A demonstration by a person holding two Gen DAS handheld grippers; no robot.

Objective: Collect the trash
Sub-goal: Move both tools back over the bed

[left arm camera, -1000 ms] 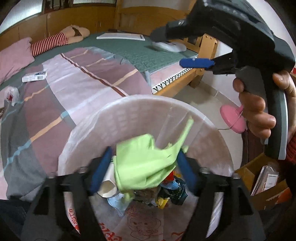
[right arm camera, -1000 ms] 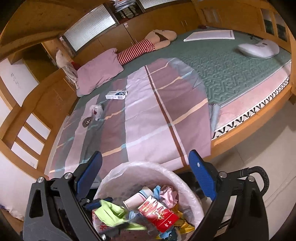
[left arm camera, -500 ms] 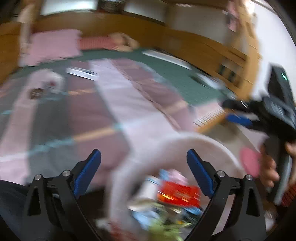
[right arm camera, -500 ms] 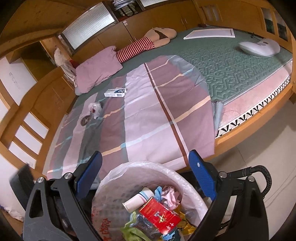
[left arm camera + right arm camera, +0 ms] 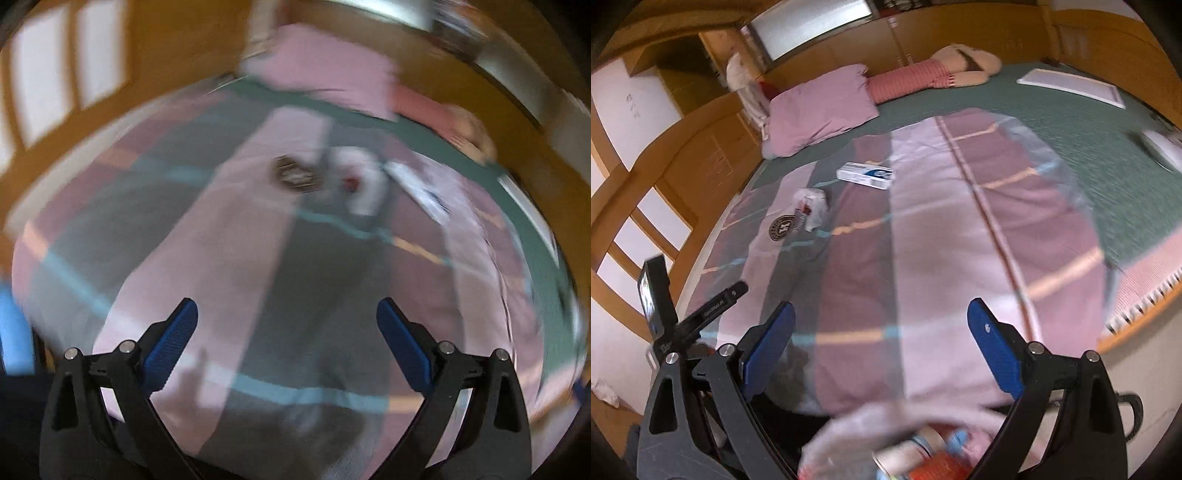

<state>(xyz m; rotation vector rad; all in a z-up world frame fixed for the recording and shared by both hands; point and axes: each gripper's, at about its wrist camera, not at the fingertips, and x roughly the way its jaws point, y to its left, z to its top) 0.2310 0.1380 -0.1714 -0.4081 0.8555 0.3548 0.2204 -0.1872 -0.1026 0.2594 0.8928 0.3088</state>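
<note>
Both grippers hover over a bed with a striped pink and grey blanket point(image 5: 923, 229). On it lie a crumpled white wrapper point(image 5: 812, 206), a round dark patch-like item point(image 5: 783, 227) and a white and blue box point(image 5: 866, 174). The left wrist view is blurred but shows the wrapper point(image 5: 364, 181), the round item point(image 5: 293, 173) and the box point(image 5: 421, 188) ahead. My left gripper point(image 5: 286, 325) is open and empty. My right gripper point(image 5: 881, 328) is open and empty. The white bin liner rim point(image 5: 886, 424) with trash sits below it.
A pink pillow point(image 5: 820, 107) and a striped stuffed doll point(image 5: 923, 75) lie at the bed's head. A white flat board point(image 5: 1071, 86) and a white device point(image 5: 1161, 149) lie on the green mattress cover. Wooden panelling surrounds the bed. The left gripper's body point(image 5: 687, 321) shows at the lower left.
My left gripper let the green trash drop into the bin, opened, and swung left over the bed. My right gripper tilted up so the bin slid toward the bottom of view.
</note>
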